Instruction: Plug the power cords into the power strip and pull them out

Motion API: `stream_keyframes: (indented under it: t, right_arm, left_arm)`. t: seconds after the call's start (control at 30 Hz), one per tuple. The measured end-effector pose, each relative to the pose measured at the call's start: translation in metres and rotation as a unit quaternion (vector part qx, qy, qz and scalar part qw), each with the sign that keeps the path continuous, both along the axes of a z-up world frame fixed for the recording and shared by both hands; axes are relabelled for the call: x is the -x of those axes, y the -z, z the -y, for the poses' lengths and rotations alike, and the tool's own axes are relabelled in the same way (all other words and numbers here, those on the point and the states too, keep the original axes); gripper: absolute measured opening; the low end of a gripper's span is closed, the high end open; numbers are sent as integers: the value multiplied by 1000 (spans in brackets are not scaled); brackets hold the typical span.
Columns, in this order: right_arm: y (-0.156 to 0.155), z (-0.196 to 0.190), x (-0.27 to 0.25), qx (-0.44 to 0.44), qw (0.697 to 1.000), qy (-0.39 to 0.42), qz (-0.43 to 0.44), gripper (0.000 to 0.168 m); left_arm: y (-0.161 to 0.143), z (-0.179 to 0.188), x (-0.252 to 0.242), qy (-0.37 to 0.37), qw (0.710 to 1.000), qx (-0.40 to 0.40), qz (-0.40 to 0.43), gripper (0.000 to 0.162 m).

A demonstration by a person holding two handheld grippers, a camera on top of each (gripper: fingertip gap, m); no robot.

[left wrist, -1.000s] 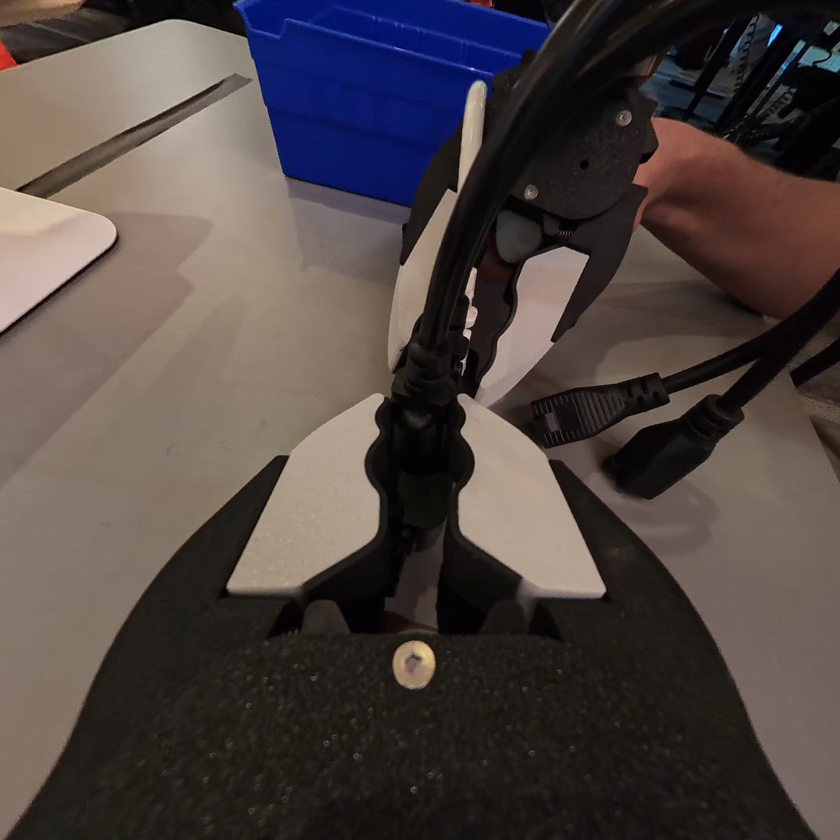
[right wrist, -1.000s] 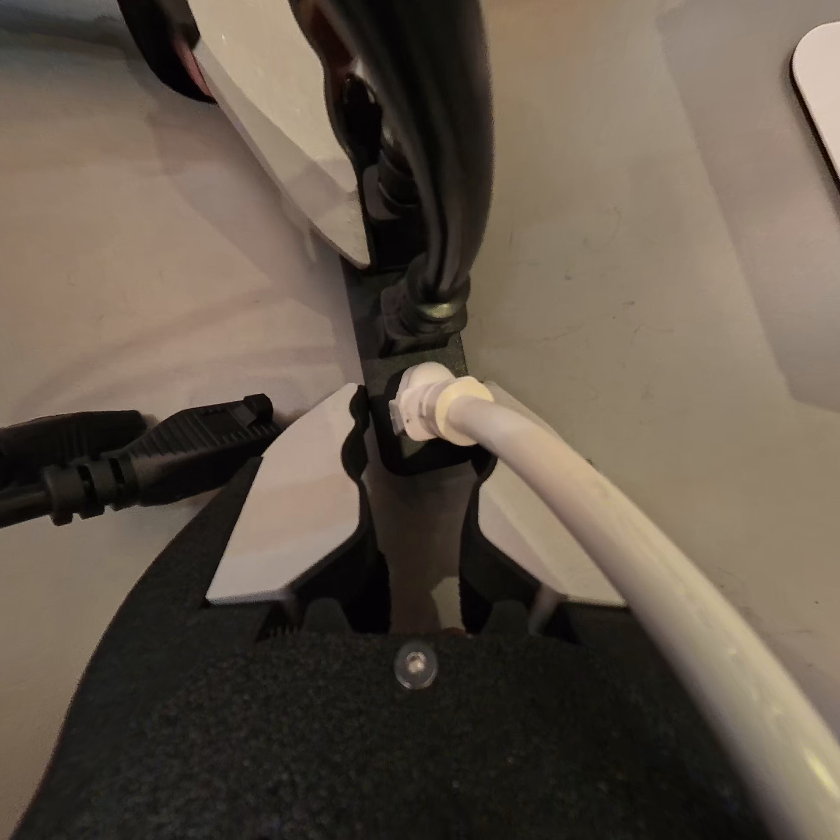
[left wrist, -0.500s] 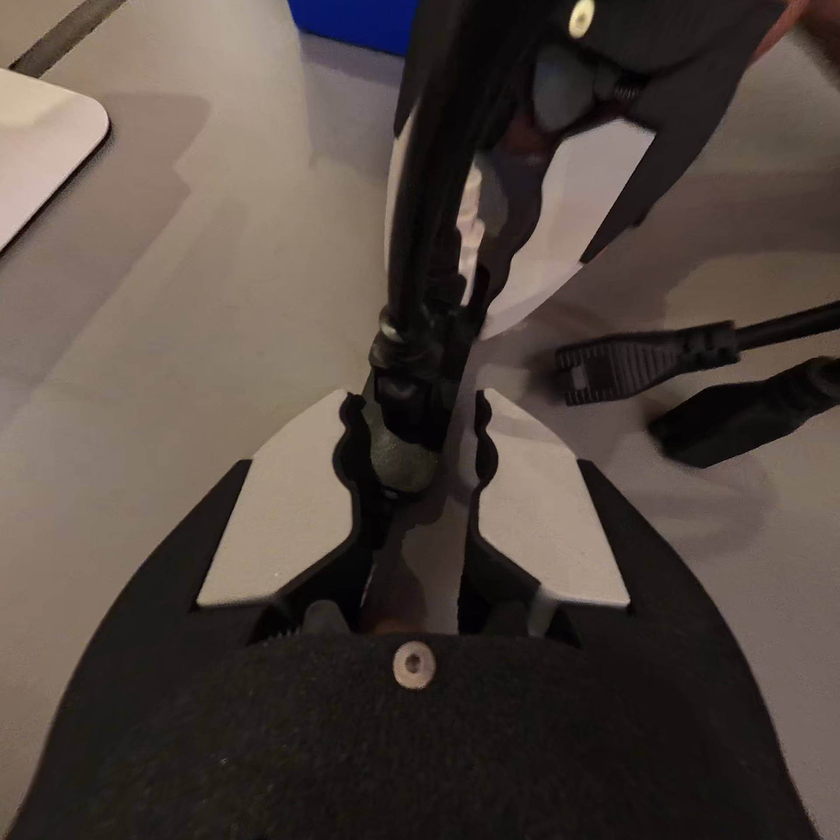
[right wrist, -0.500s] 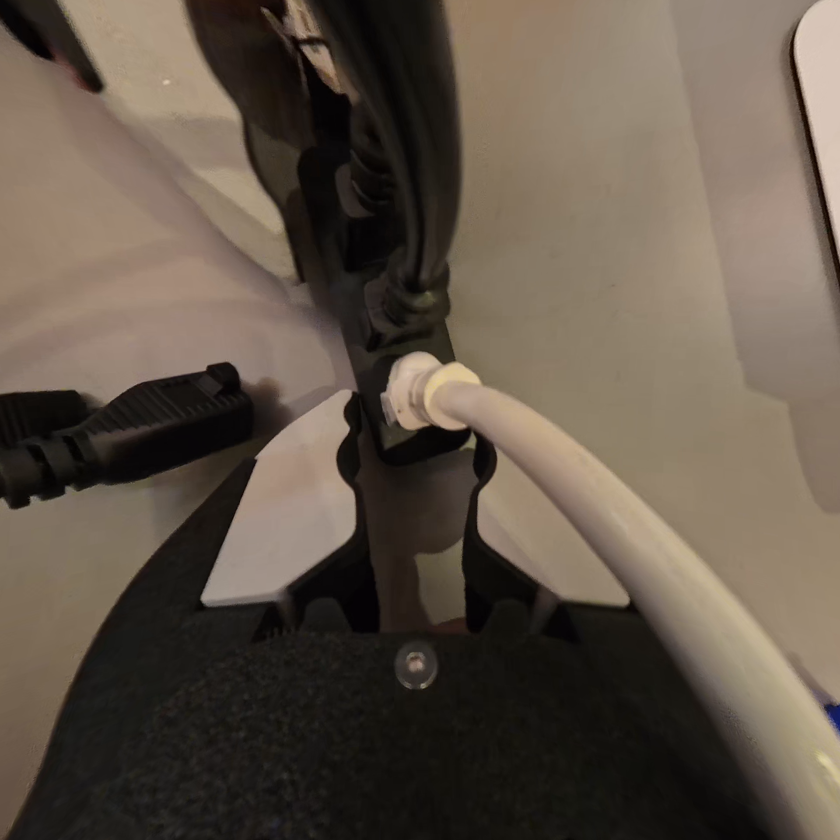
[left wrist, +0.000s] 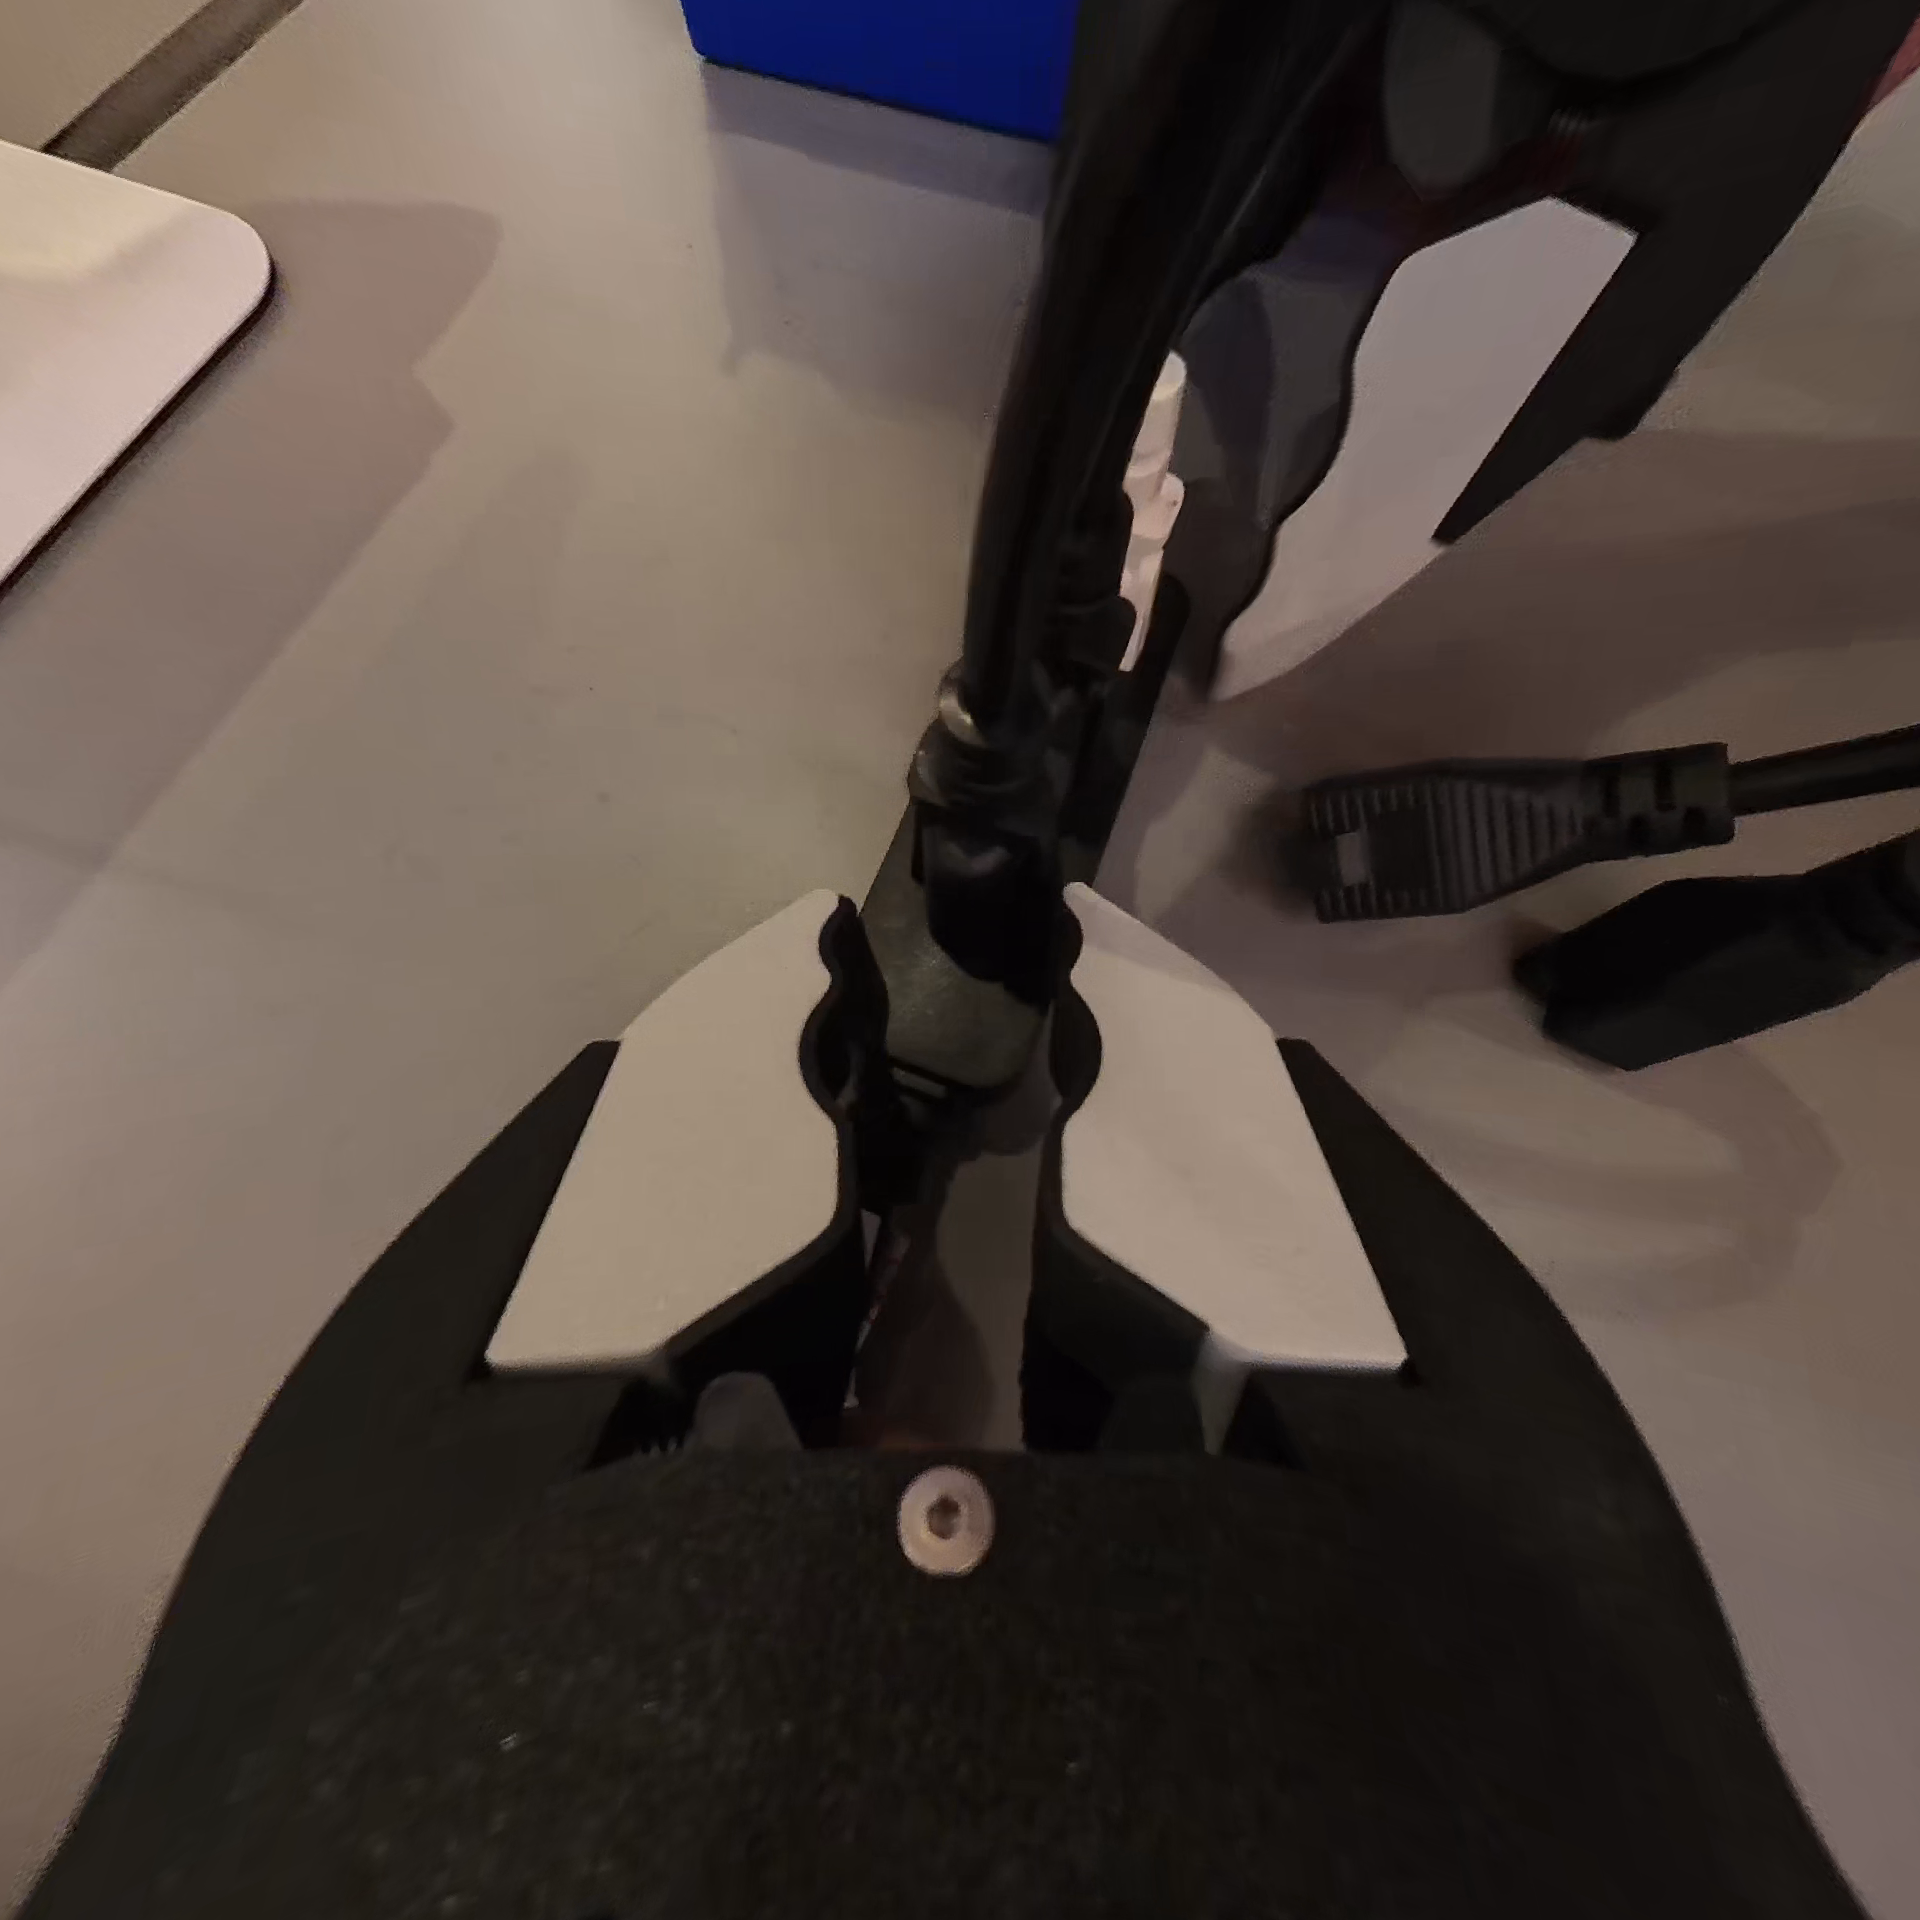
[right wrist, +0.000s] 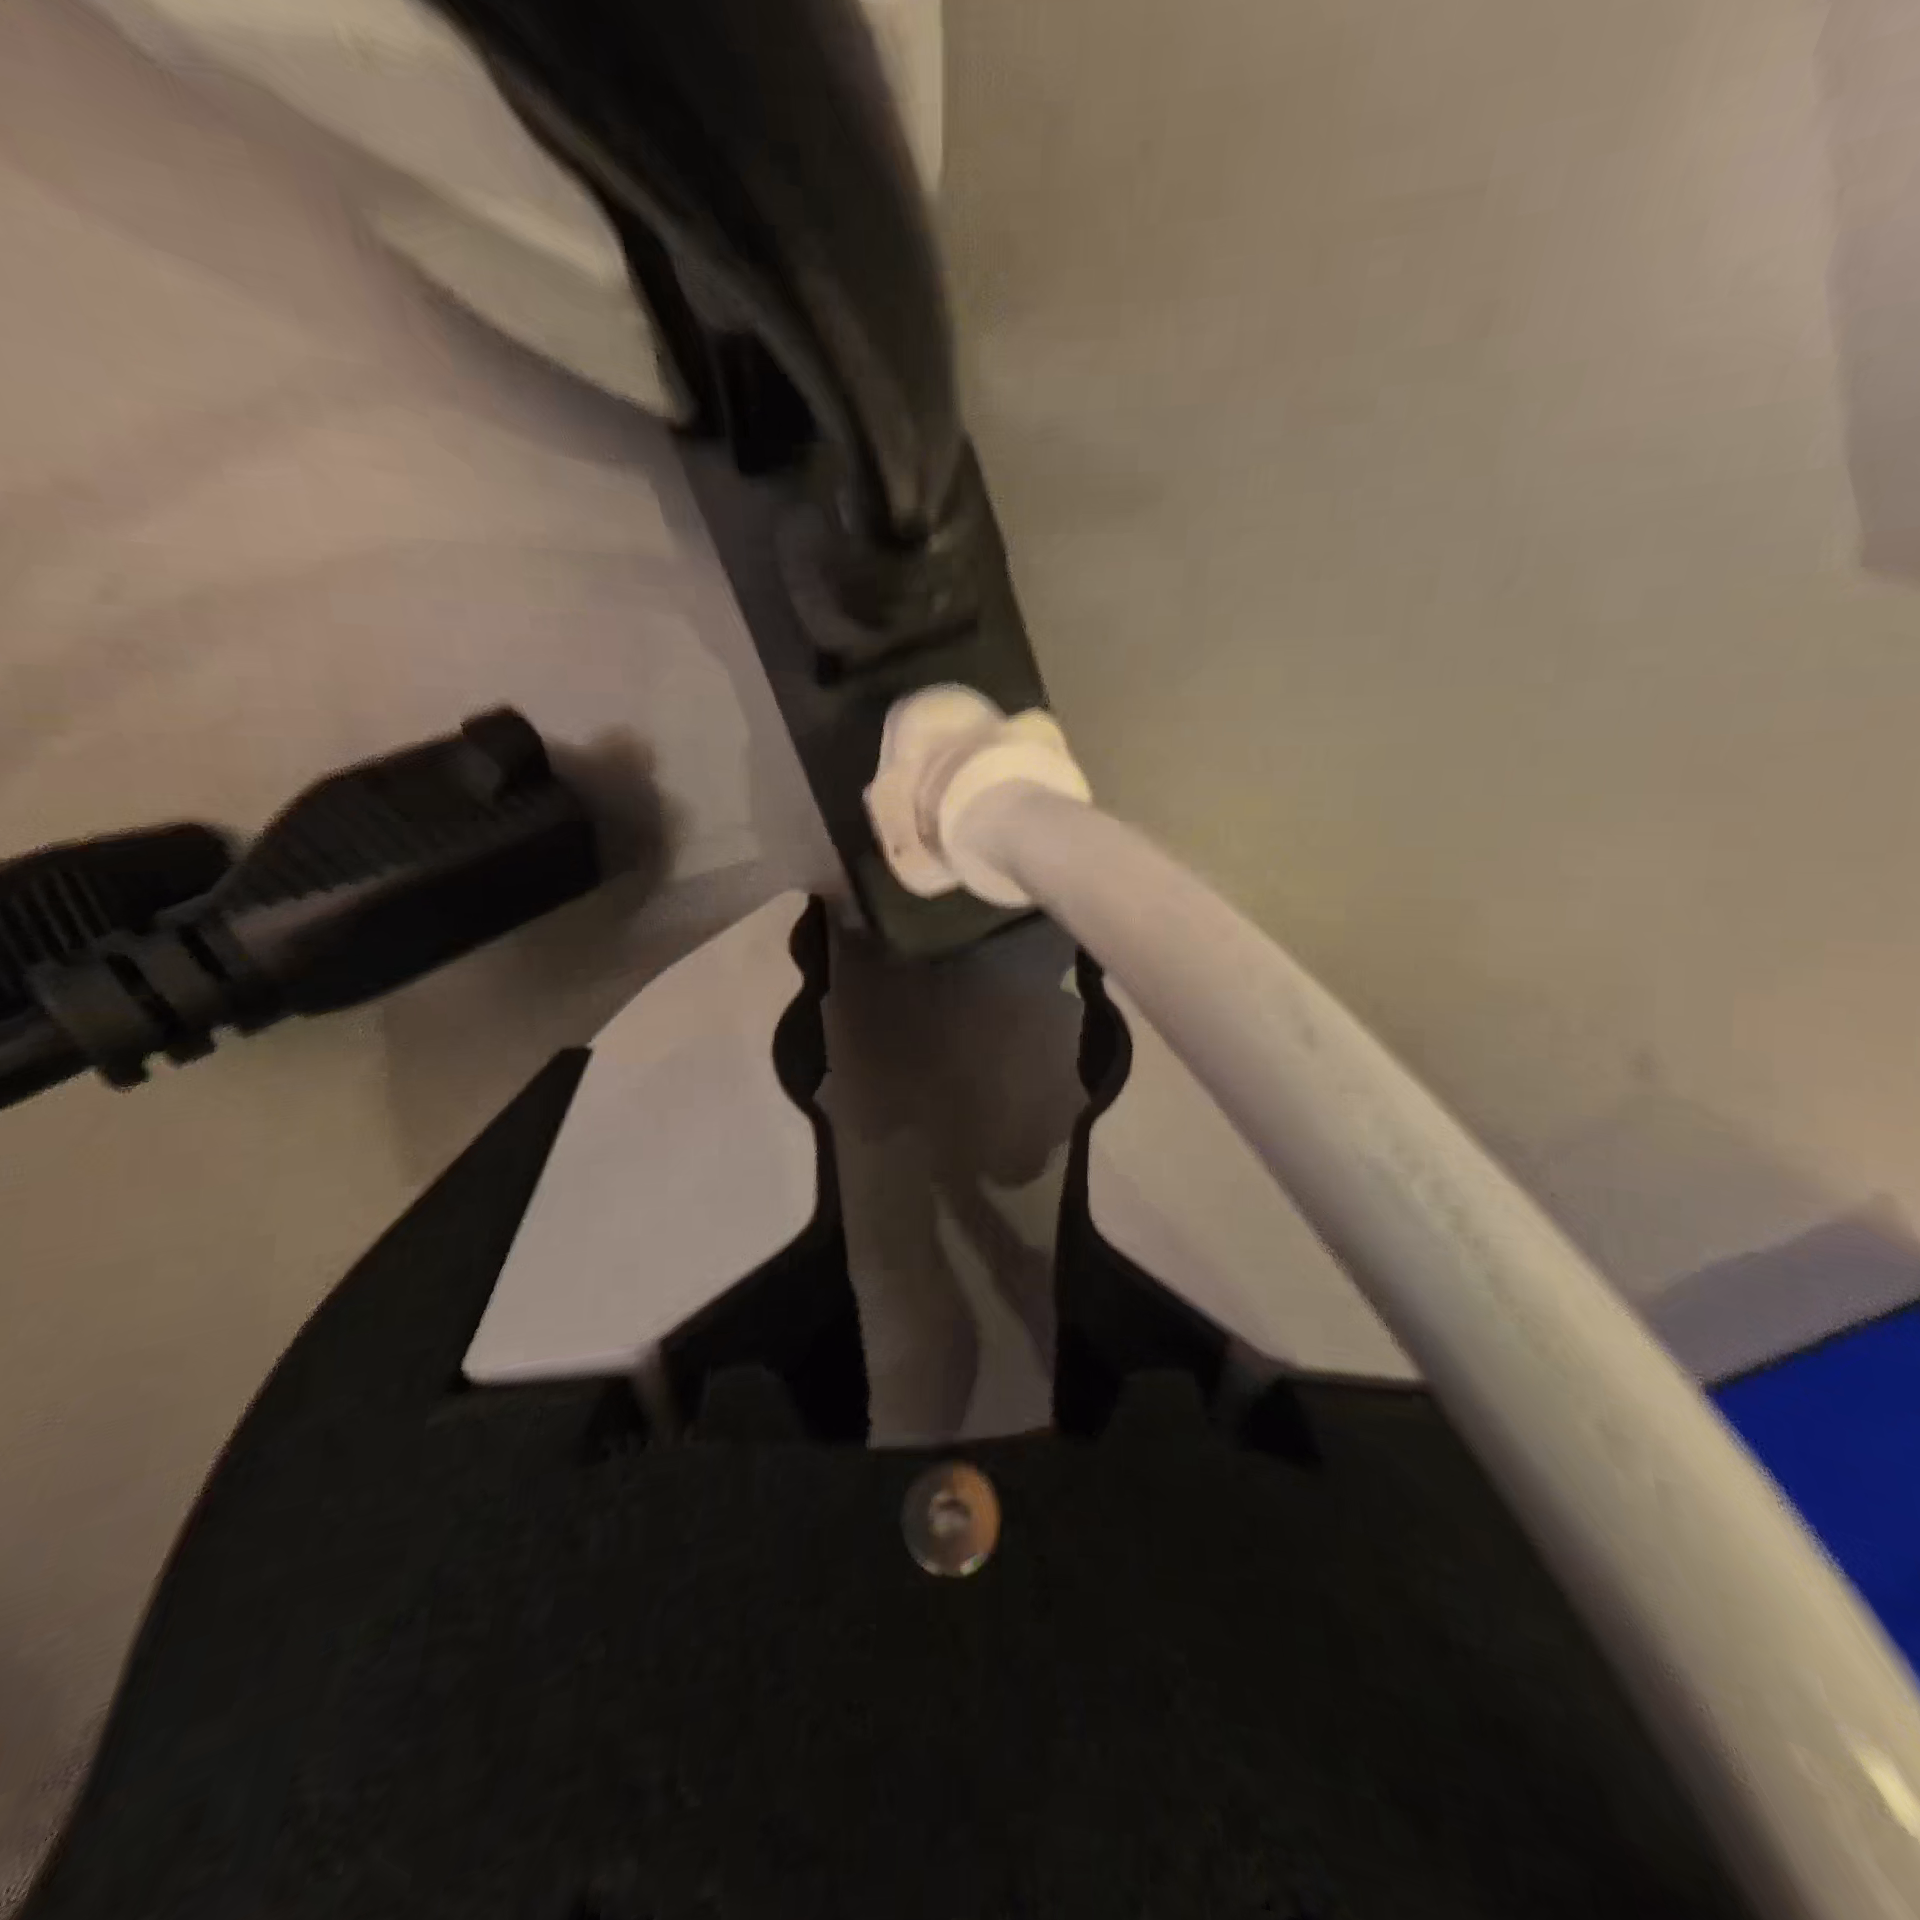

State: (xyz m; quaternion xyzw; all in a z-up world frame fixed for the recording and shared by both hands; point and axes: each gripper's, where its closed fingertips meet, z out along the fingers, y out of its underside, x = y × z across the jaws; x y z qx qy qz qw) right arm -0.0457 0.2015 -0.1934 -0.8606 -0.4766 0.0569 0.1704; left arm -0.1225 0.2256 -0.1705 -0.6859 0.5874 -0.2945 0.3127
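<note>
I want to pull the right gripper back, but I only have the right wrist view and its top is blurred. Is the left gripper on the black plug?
Observer: Yes, it looks so. The left gripper has its fingers closed against the black plug in the power strip.
Operator: My view cuts off what lies behind the ribbed plug. What is it?
Observer: Beside the ribbed plug lies a smooth blocky connector. Both are apart from the strip.
Operator: Anything on the strip's other side?
Observer: A white board with a rounded corner lies on the table, well apart from the strip.
</note>
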Motion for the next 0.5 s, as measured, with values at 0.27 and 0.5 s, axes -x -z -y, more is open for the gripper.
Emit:
stream_keyframes:
  t: [0.27,0.5]
  right_arm:
    - [-25,88,-21,268,962,-13,52,38]
    - [-62,137,-10,295,952,-72,-43,43]
  left_arm:
    - [-23,7,3,5,998,48,45,42]
    - [1,5,0,2,1000,-13,-26,55]
